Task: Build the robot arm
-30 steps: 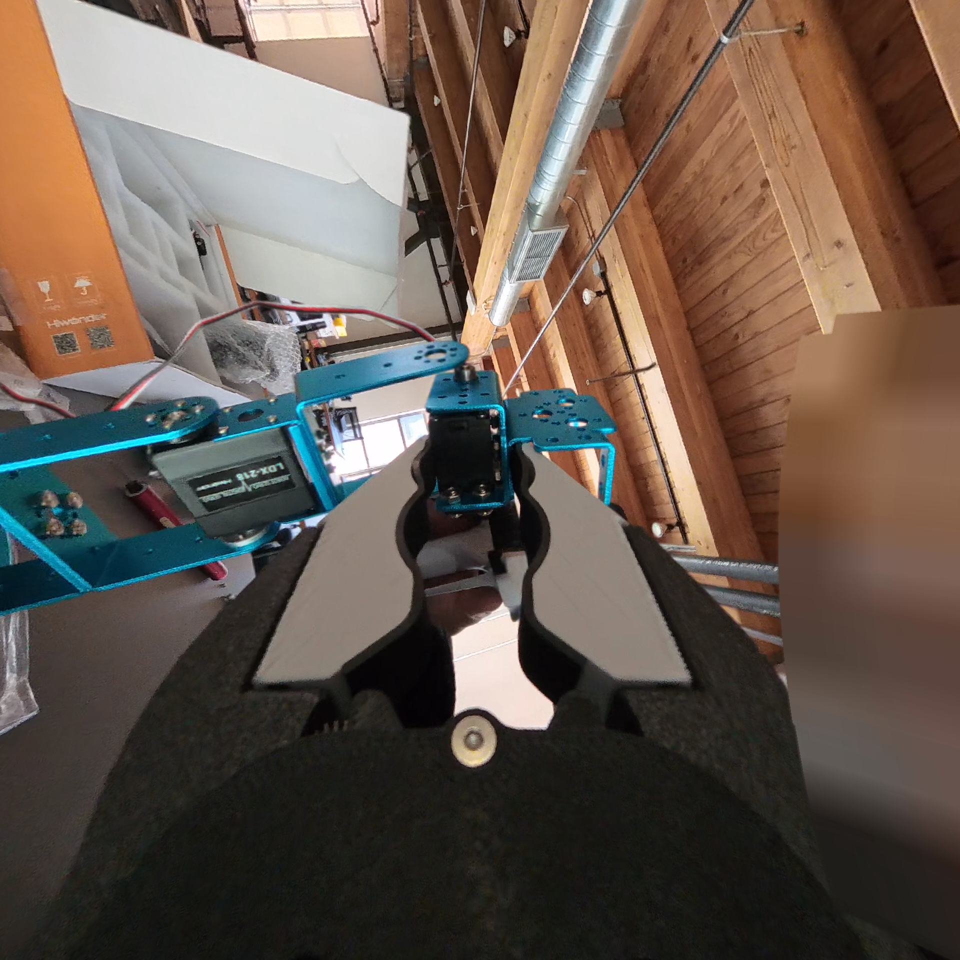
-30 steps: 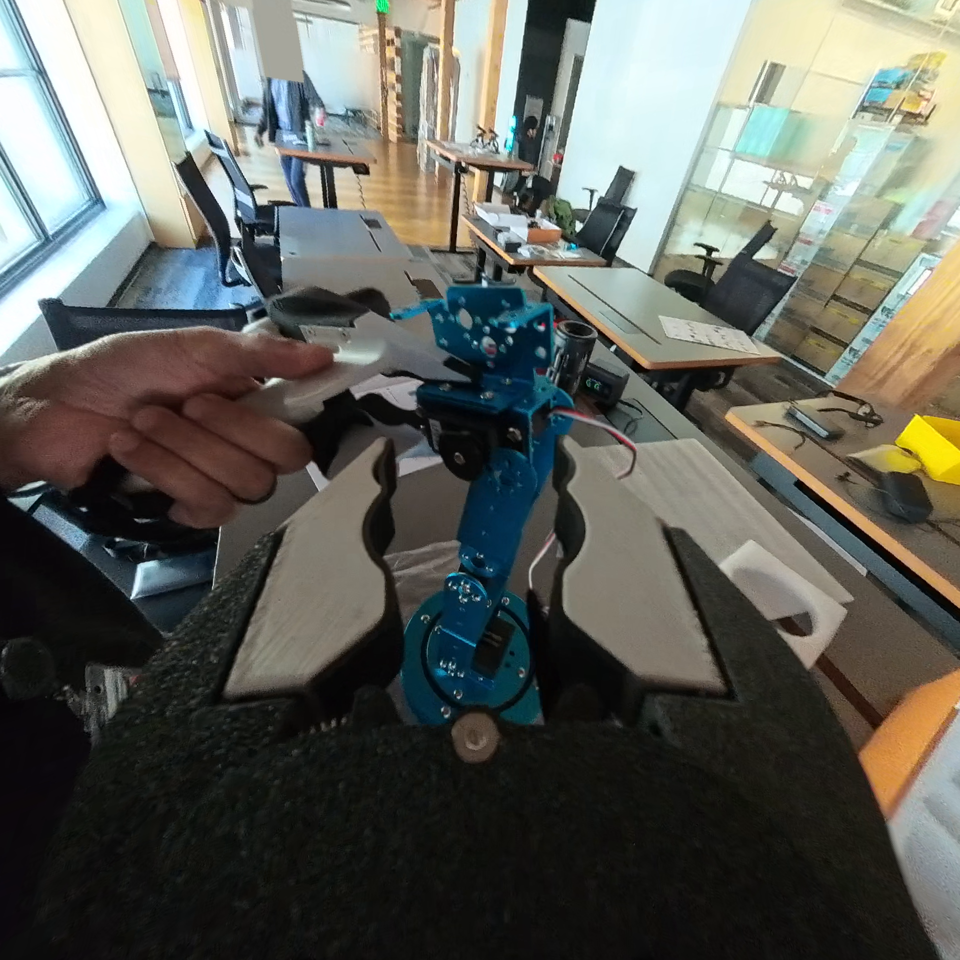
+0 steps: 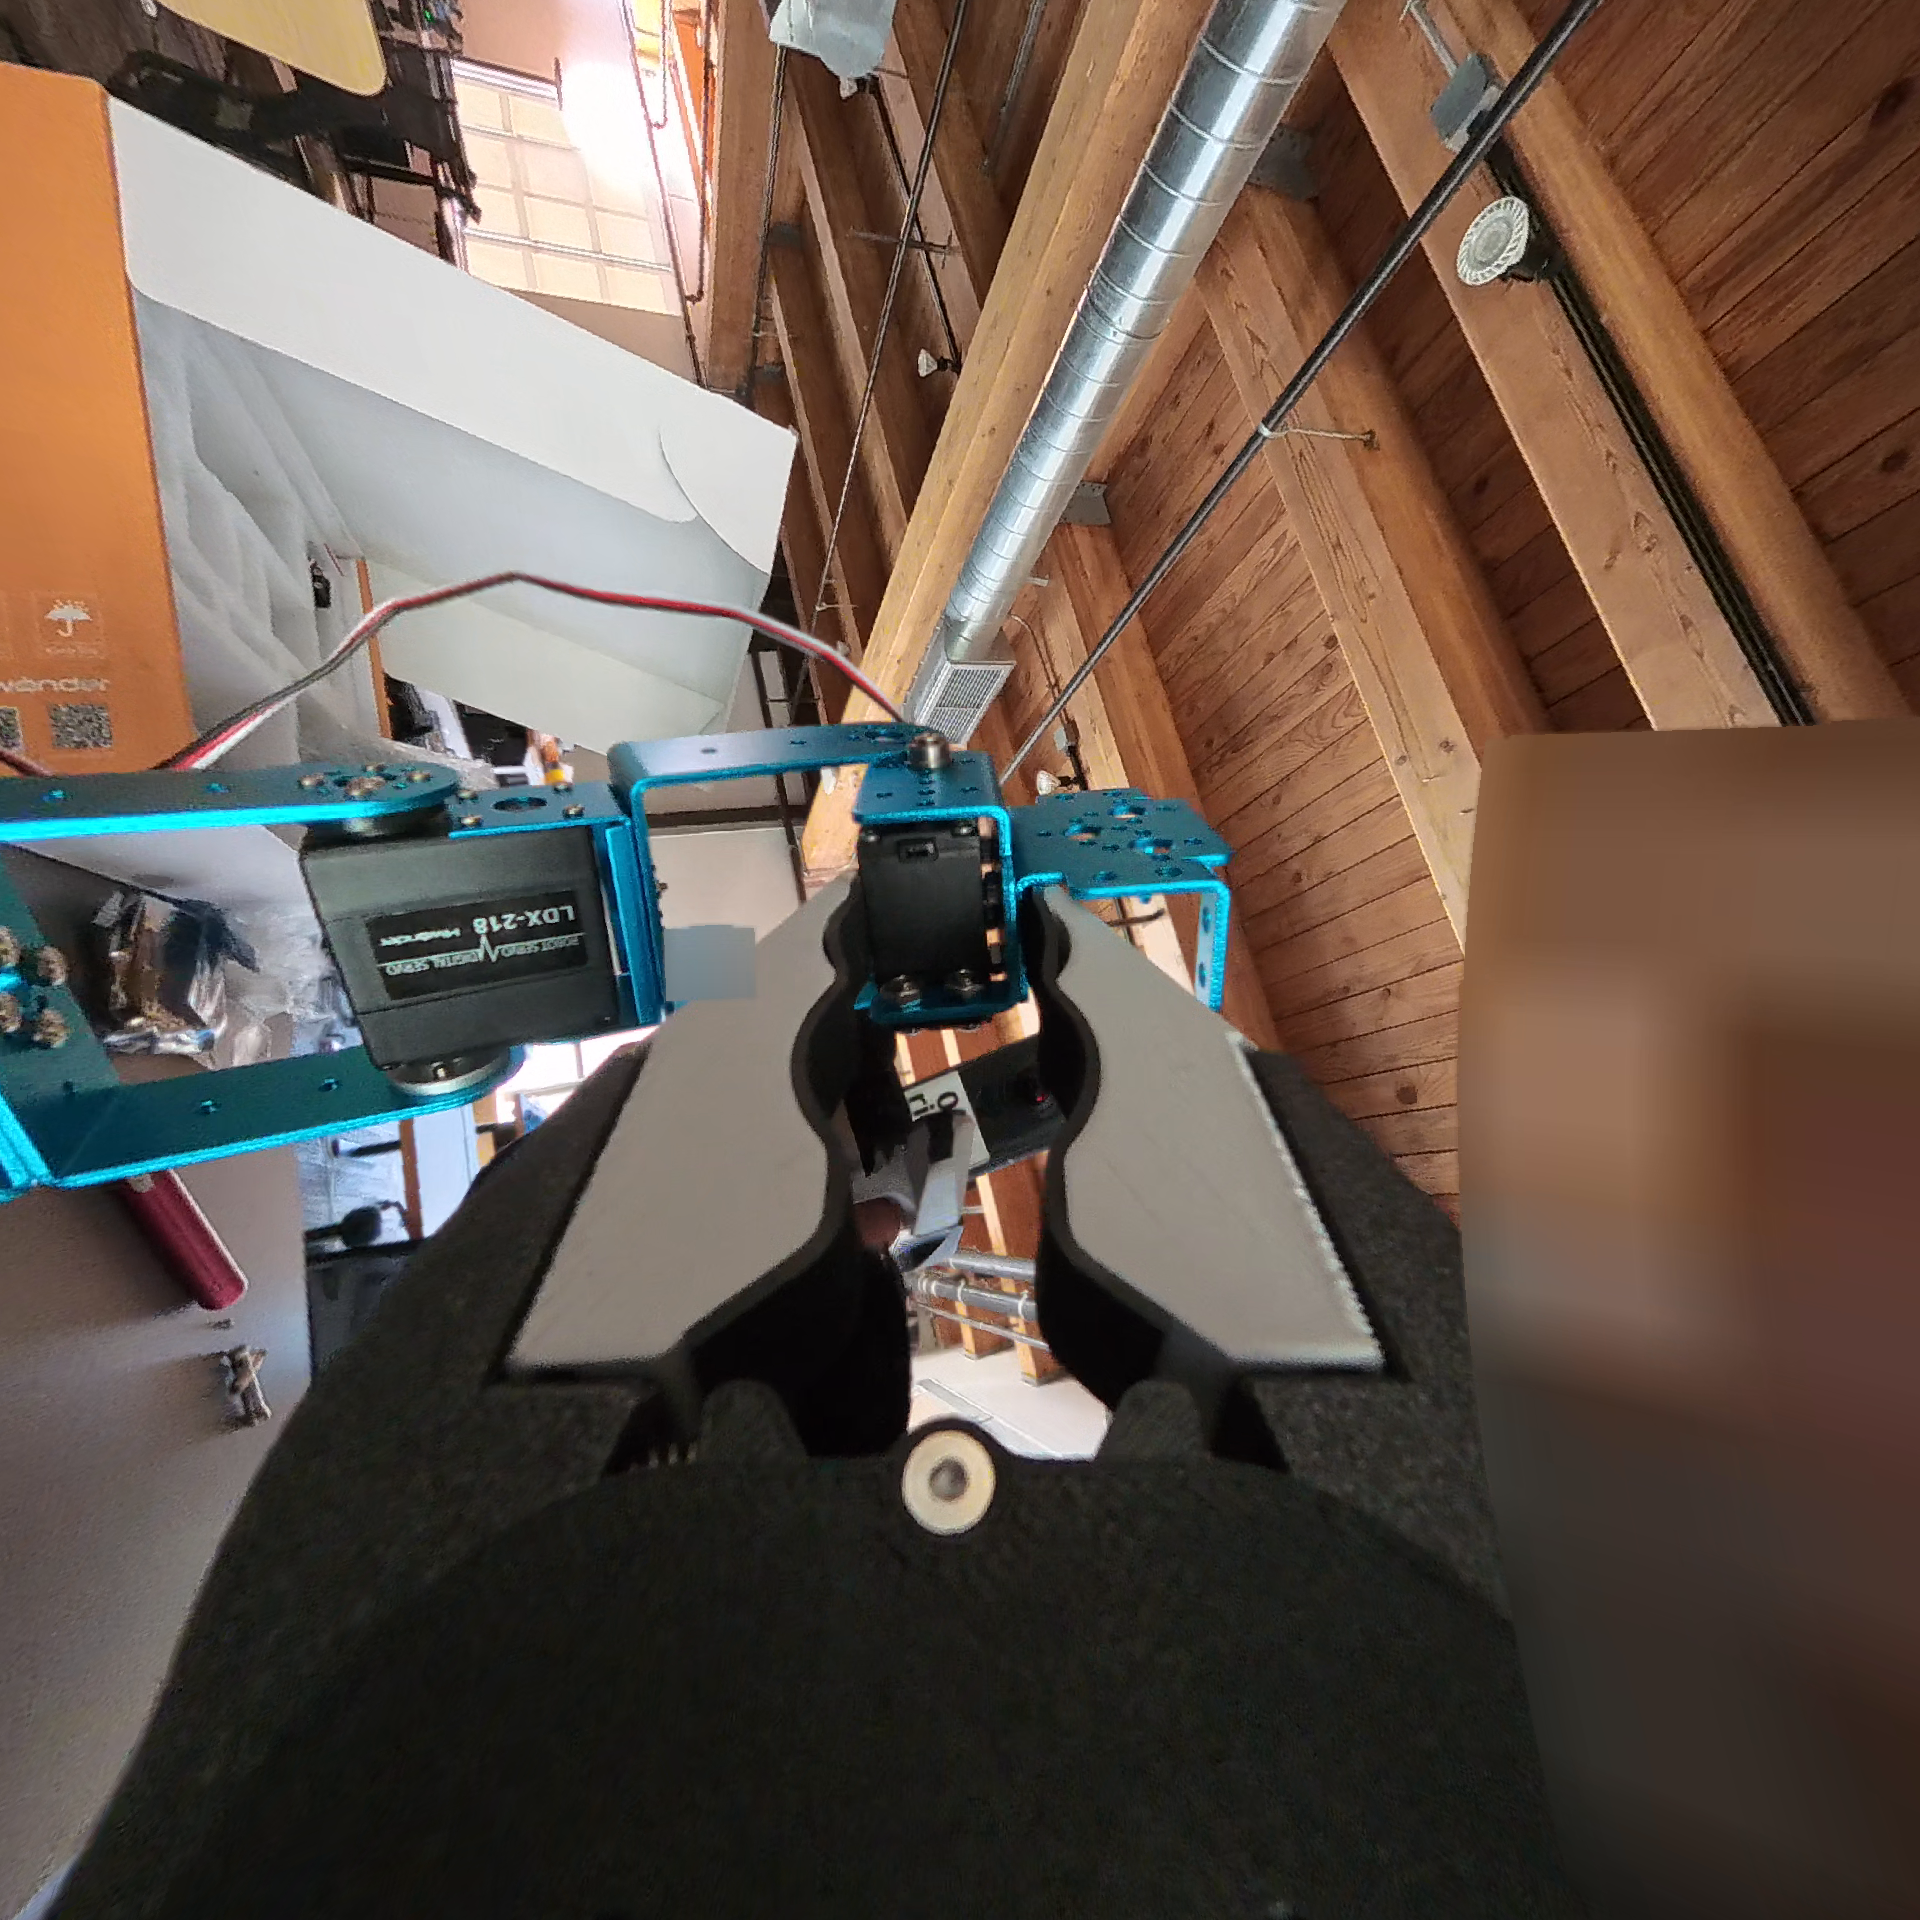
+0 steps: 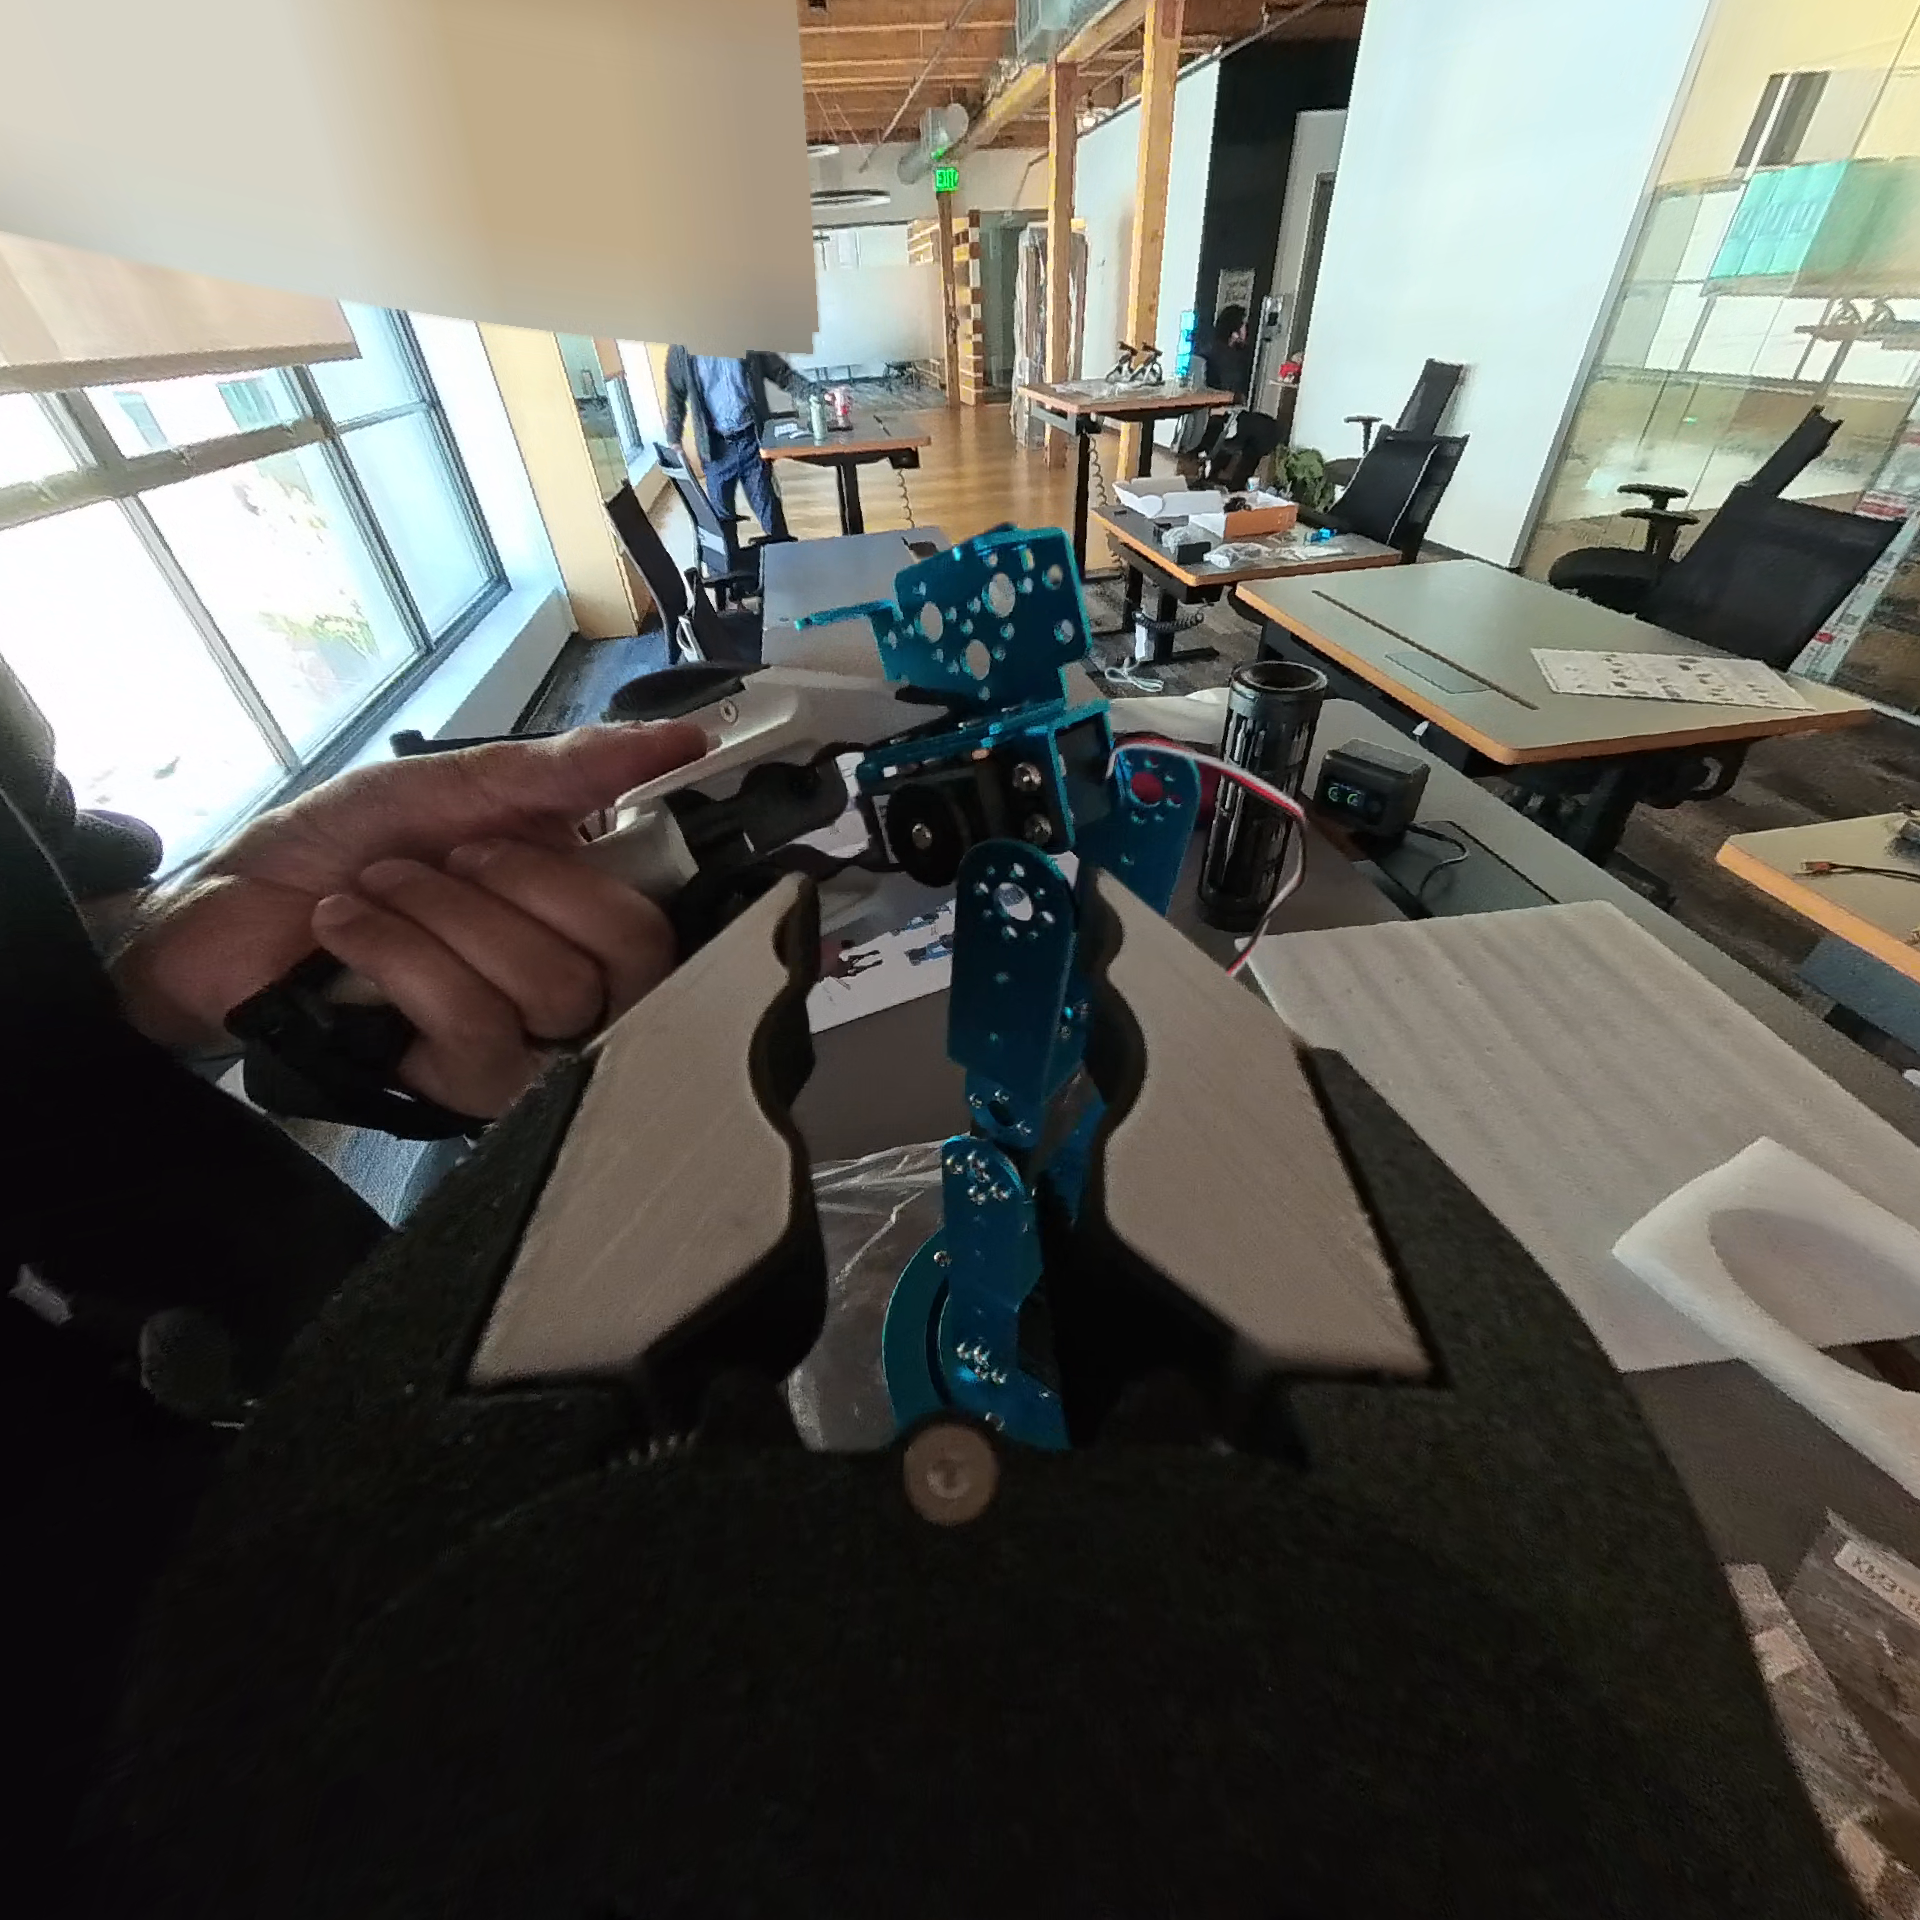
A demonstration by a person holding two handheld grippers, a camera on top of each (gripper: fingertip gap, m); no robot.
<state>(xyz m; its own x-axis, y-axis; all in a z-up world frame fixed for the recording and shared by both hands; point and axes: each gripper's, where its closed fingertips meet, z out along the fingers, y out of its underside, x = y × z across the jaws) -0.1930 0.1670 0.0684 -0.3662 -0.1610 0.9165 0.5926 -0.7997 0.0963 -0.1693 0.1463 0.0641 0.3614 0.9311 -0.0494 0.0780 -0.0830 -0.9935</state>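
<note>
A small blue metal robot arm (image 4: 1013,966) with black servos stands on the table. My left gripper (image 3: 940,935) is shut on the black end servo in its blue bracket (image 3: 930,914). A larger labelled servo (image 3: 468,935) and a red-white wire (image 3: 582,597) lie to its left. In the right wrist view a person's hand (image 4: 447,914) holds this left gripper (image 4: 862,790) against the arm's top joint. My right gripper (image 4: 951,914) is open and straddles the arm's upright link. A gap shows on the link's left side, and the right finger is close to it.
An orange box with white foam (image 3: 62,416) and a red-handled tool (image 3: 182,1242) lie at the left. White foam sheets (image 4: 1507,1039), a foam block (image 4: 1766,1278), a black cylinder (image 4: 1262,790) and a plastic bag (image 4: 883,1195) surround the arm. Desks, chairs and a person (image 4: 727,436) are behind. Both grippers' tips are close together, under 4 cm apart.
The left gripper keeps hold of the end servo while the arm's upper joint has turned. The perforated end bracket now tilts higher. The right wrist view has tipped upward.
</note>
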